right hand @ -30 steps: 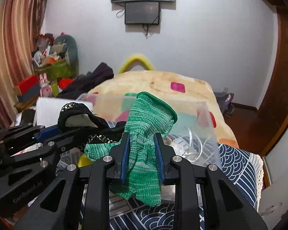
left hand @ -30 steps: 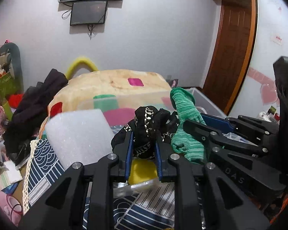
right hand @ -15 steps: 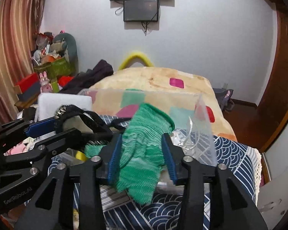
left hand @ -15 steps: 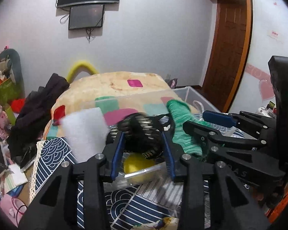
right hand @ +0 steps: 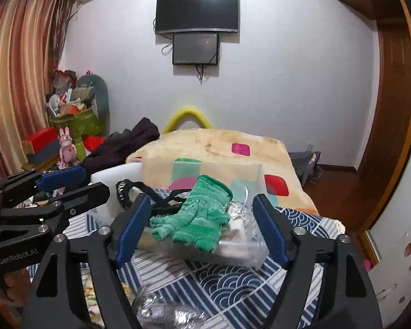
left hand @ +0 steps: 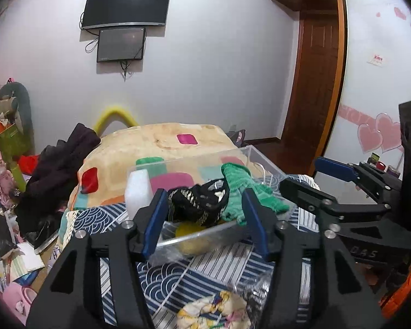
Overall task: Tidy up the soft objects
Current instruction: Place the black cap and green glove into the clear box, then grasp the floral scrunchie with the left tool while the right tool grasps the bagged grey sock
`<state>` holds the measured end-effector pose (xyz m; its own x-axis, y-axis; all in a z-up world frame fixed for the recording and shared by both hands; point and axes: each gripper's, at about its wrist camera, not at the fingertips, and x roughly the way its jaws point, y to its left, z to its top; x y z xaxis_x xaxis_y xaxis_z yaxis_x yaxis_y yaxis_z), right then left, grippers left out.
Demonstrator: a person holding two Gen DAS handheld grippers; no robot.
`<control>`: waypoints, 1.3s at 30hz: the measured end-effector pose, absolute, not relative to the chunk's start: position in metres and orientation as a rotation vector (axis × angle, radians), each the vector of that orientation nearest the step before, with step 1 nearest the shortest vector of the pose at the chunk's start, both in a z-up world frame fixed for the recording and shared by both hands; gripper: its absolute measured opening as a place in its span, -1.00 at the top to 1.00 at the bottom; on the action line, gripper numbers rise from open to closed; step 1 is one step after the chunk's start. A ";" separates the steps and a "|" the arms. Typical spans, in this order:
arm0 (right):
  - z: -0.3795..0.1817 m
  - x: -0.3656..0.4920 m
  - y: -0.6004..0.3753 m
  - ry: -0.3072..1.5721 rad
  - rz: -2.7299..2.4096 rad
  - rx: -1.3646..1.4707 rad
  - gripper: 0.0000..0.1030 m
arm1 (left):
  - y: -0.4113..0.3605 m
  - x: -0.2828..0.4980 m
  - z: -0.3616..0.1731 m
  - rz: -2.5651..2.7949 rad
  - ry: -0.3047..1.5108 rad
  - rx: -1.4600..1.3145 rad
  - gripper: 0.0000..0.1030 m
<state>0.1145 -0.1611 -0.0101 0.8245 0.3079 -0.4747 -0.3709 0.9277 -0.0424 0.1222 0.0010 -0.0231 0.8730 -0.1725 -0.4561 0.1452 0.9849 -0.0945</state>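
A clear plastic box stands on the blue patterned cloth. A black strap-like soft item and a green knit glove lie across its top. A yellow soft thing sits inside, and a white foam block stands at its left end. My left gripper is open and empty just in front of the black item. My right gripper is open and empty in front of the glove.
A floral soft item and crinkled plastic lie on the cloth close under the grippers. A blanket-covered mound rises behind the box. Dark clothes and clutter fill the left. A wooden door stands at the right.
Both grippers opened and let go: the black item and the green glove dropped onto the clear box. Both grippers pulled back a little from the box.
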 end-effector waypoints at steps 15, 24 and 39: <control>-0.083 0.101 -0.158 0.695 0.395 -0.071 -0.47 | 0.016 0.089 -0.083 -0.133 0.619 -0.067 -0.36; -0.114 0.092 -0.155 0.812 0.433 -0.082 -0.47 | 0.009 0.094 -0.123 -0.151 0.764 -0.101 -0.37; -0.112 0.085 -0.172 0.800 0.440 -0.023 0.41 | -0.010 0.097 -0.152 -0.197 0.865 -0.102 -0.75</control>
